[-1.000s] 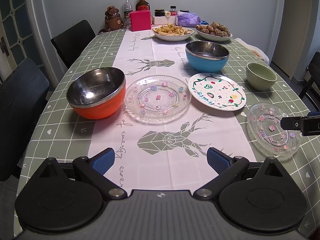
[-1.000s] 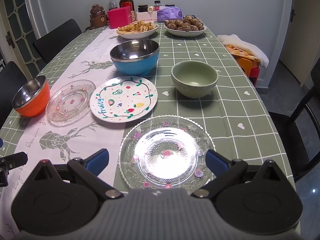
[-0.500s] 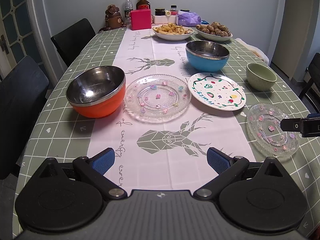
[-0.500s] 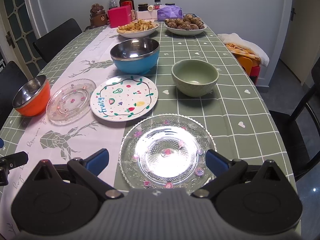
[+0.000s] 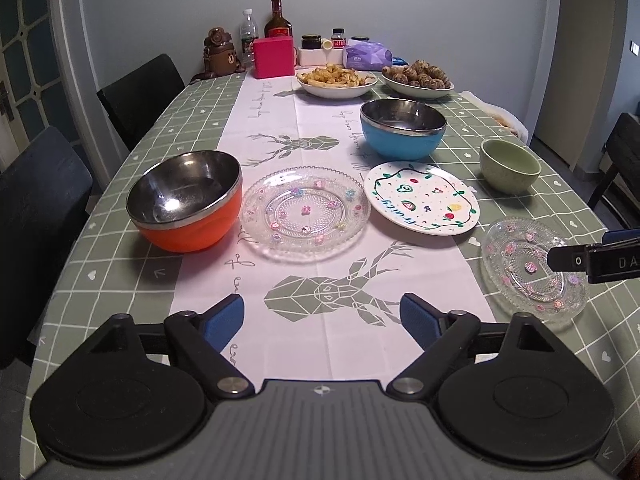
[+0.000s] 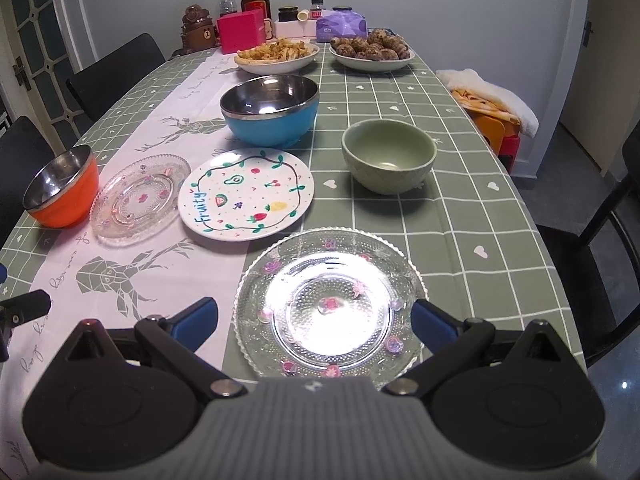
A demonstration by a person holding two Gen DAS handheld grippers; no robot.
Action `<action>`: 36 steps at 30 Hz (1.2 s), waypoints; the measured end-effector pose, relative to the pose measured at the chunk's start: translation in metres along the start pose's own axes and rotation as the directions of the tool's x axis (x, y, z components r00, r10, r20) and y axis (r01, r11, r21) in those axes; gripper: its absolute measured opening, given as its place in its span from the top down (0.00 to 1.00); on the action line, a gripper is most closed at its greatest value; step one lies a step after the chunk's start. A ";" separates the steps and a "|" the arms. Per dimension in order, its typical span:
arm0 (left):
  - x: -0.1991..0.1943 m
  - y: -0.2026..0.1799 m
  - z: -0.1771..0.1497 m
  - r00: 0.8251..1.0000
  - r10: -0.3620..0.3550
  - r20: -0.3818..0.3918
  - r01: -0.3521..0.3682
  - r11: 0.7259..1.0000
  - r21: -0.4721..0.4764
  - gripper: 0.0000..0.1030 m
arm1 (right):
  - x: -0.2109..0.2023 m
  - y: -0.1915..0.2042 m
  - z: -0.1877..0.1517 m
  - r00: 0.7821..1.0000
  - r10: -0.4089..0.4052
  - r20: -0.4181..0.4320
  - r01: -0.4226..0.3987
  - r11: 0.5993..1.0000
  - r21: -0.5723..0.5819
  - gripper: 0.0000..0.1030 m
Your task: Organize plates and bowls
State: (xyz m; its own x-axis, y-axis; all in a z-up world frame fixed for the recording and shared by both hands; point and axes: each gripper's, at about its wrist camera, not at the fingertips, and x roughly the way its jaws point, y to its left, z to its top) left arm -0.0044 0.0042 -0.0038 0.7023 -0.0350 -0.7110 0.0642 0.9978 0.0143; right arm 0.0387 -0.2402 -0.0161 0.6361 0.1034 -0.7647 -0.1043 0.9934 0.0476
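- Table (image 5: 120, 280) w/ green check cloth & white runner; black chairs (image 5: 140, 96) stand close along its left edge.
- Orange bowl (image 5: 188, 204), steel-lined, sits upright near the left table edge; a strip of bare cloth lies btwn it & the edge.
- Glass plate (image 5: 306, 212) lies flat on the runner, rim just beside the orange bowl; can't tell if they touch.
- Left gripper (image 5: 322, 316): jaws spread wide, nothing btwn them, over the bare runner at the near edge; open cloth ahead up to the glass plate.
- Fruity plate (image 6: 246, 196), white w/ painted fruit, lies flat just right of the glass plate, narrow gap btwn rims.
- Blue bowl (image 6: 270, 110) stands upright just behind the fruity plate; serving dishes (image 6: 276, 58) w/ food & bottles crowd the far end.
- Second glass plate (image 6: 328, 304) lies flat near the front edge, just in front of the fruity plate.
- Right gripper (image 6: 314, 320): jaws wide apart, one blue pad (image 6: 434, 324) each side of the second glass plate's near half, holding nothing; can't tell if pads touch the rim.
- Green bowl (image 6: 388, 156) stands upright on the right side, apart from the plates; wide open cloth to its right up to the table edge.
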 end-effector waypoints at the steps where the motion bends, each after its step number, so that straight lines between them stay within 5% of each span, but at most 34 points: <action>1: 0.000 0.003 0.000 0.999 -0.036 -0.002 0.036 0.999 -0.024 0.10 | 0.000 0.000 0.000 1.000 -0.001 -0.005 0.001 1.000 -0.009 0.02; 4: 0.005 0.012 0.000 0.988 -0.151 -0.036 0.147 0.984 -0.096 0.15 | 0.002 -0.006 0.001 1.000 0.010 -0.010 -0.010 1.000 0.008 0.02; 12: 0.025 -0.007 0.003 0.989 -0.136 -0.064 0.134 0.990 -0.041 0.30 | 0.001 -0.044 0.010 0.995 -0.014 0.102 0.004 0.996 0.093 0.05; 19: 0.059 -0.051 0.019 0.944 -0.298 -0.140 0.284 0.952 -0.111 0.46 | 0.031 -0.083 0.026 1.000 0.028 0.003 -0.028 0.978 0.209 0.58; 22: 0.084 -0.064 0.022 0.922 -0.346 -0.175 0.313 0.930 -0.192 0.56 | 0.044 -0.090 0.024 0.999 0.015 -0.052 -0.002 0.972 0.234 0.61; 27: 0.110 -0.073 0.025 0.892 -0.416 -0.177 0.348 0.881 -0.319 0.58 | 0.053 -0.097 0.017 0.995 0.047 -0.089 -0.021 0.964 0.265 0.71; 36: 0.124 -0.087 0.025 0.885 -0.421 -0.199 0.346 0.881 -0.322 0.68 | 0.061 -0.110 0.007 0.990 0.058 -0.131 -0.008 0.935 0.355 0.73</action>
State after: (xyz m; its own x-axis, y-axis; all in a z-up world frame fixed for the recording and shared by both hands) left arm 0.0946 -0.0878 -0.0753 0.4538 -0.4395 -0.7752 0.0710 0.8850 -0.4602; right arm 0.0947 -0.3428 -0.0633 0.5230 0.1534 -0.8384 0.1690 0.9455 0.2784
